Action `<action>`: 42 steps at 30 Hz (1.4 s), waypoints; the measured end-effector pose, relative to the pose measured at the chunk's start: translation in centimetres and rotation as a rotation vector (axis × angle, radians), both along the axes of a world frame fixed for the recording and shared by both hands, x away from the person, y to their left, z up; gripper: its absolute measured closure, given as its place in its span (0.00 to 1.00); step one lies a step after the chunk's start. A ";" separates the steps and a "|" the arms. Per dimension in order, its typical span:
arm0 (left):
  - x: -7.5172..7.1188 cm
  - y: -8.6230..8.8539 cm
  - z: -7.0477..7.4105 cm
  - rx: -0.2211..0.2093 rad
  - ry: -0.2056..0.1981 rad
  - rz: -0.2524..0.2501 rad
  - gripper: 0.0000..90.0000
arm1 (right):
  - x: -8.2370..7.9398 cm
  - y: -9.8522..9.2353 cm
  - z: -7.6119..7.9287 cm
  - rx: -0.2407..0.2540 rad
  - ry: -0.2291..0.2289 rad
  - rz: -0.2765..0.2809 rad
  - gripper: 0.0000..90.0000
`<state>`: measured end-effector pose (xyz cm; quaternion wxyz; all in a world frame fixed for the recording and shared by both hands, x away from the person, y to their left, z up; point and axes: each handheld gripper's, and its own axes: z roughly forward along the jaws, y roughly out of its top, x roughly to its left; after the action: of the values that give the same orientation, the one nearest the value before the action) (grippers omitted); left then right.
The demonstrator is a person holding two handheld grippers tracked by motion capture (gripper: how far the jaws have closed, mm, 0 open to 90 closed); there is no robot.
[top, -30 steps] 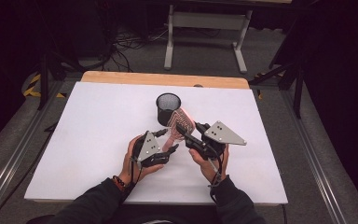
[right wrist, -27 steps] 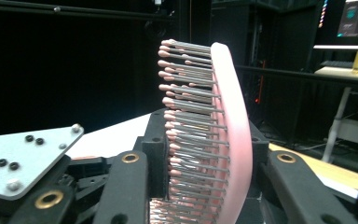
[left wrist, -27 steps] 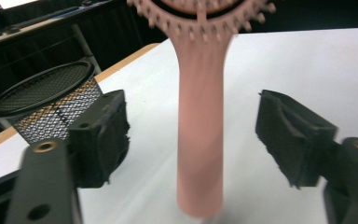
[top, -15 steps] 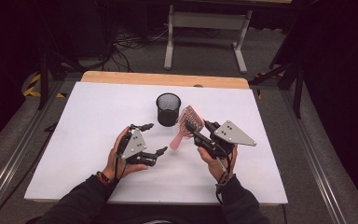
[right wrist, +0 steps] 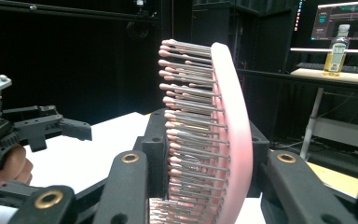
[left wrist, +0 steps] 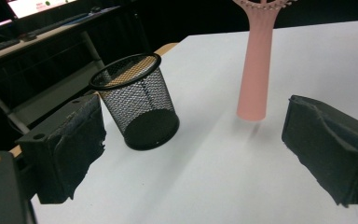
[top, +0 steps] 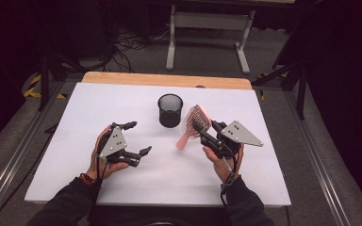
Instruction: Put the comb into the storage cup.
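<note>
A white table [top: 75, 141] is seen from above, with a black mesh cup [top: 170, 110] standing upright near its middle. Just beside the cup, a pink hairbrush [top: 194, 123] is held off the table, its head clamped in the right gripper [top: 202, 132] and its handle hanging down. The left gripper [top: 134, 139] is held wide open and empty, so the step in hand is judged to be carrying the brush to the cup, which next calls for the handle to be lined up over the rim.

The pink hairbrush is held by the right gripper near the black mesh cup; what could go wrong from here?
1. The right gripper clamps the pink hairbrush across its bristled head, not the handle. Bristles may flex, so the brush could slip or rotate.
2. The handle end hangs free just above the white table, close to the black mesh cup. A swing could knock the light cup over.
3. The left gripper is open and holds nothing, so the cup is not steadied.
</note>
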<state>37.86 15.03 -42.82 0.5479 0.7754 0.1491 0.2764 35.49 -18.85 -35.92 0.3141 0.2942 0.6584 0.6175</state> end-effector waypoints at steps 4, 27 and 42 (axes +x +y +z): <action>-0.4 0.7 -0.2 -0.001 0.007 -0.008 0.07 | 0.0 -0.2 0.0 -0.005 0.001 -0.006 0.71; -1.8 5.4 -1.2 -0.001 0.048 0.041 0.05 | -0.2 -0.7 0.5 -0.026 -0.021 -0.009 0.71; -2.5 8.2 -2.1 -0.009 0.082 0.082 0.05 | -0.2 -1.2 1.0 -0.029 -0.038 -0.020 0.71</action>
<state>35.31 23.19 -44.93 0.5330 0.7768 0.2042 0.2660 35.26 -20.00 -34.96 0.3370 0.2845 0.6582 0.6101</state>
